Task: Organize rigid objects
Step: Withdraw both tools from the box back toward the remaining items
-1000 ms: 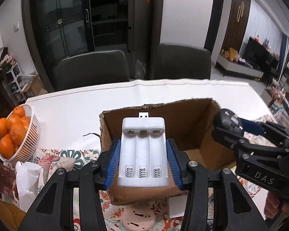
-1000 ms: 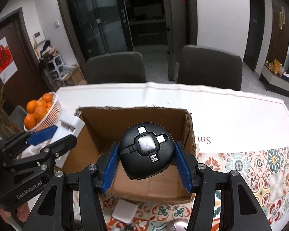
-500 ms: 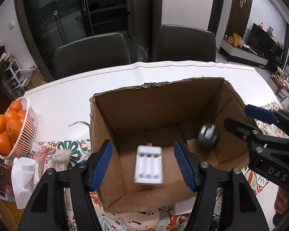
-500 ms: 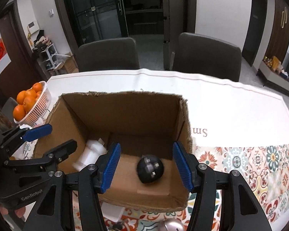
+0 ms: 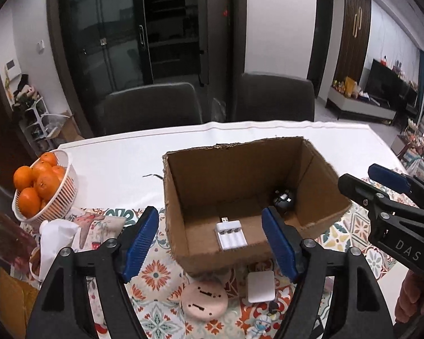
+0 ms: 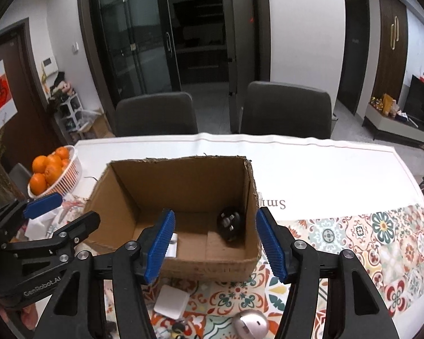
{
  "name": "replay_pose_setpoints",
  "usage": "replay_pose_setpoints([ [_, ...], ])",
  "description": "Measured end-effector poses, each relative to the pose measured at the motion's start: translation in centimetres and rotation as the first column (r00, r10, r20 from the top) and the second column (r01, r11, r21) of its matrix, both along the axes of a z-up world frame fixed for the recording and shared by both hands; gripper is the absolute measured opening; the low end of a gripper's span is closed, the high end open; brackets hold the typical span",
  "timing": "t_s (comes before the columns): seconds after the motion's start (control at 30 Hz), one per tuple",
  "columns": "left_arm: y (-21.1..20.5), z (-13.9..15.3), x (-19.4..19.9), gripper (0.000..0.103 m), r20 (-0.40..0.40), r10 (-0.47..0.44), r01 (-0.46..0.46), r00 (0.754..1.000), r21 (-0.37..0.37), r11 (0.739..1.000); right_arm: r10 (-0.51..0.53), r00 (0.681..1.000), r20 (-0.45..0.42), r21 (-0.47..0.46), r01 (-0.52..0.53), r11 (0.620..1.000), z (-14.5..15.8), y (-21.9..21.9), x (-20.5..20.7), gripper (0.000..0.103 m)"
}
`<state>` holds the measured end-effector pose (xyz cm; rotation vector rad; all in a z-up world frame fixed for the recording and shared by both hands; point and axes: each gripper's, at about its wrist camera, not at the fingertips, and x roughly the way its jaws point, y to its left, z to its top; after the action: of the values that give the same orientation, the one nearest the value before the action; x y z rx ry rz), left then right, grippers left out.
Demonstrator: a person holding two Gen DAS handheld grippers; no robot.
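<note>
An open cardboard box stands on the table. A white battery charger lies flat on its floor; in the right wrist view only its edge shows. A black round adapter rests in the box's right corner. My left gripper is open and empty above the box's near wall. My right gripper is open and empty at the box's right side.
A white basket of oranges stands at the left. A pink round disc, a white square block and a silver round object lie on the patterned cloth before the box. White tissue lies left. Two chairs stand behind the table.
Both grippers opened and let go: the charger and the black adapter dropped into the box and now lie still on its floor. Both grippers pulled back and up.
</note>
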<state>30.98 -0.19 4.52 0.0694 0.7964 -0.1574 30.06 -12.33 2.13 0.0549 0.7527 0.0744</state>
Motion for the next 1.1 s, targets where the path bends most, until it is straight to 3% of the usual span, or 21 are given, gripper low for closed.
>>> replay_pose_setpoints([
  [0.33,1.5,1.9,-5.9,0.084,0.137,0.049,-0.051,0.989,0.010,0.999,-0.014,0.995,0.098,0.000,0.014,1.000,1.4,1.0,-5.3,0.069],
  [0.73,4.1,0.9,-10.9,0.087,0.178,0.131,-0.133,0.975,-0.003,0.991,-0.023,0.978,0.209,-0.061,0.037,0.997,1.6,3.2,-10.9,0.084],
  [1.1,4.6,-1.1,-15.7,0.095,0.223,0.210,-0.220,0.952,0.020,0.975,-0.018,0.977,0.211,-0.057,0.031,0.998,-0.1,3.6,-14.2,0.085],
])
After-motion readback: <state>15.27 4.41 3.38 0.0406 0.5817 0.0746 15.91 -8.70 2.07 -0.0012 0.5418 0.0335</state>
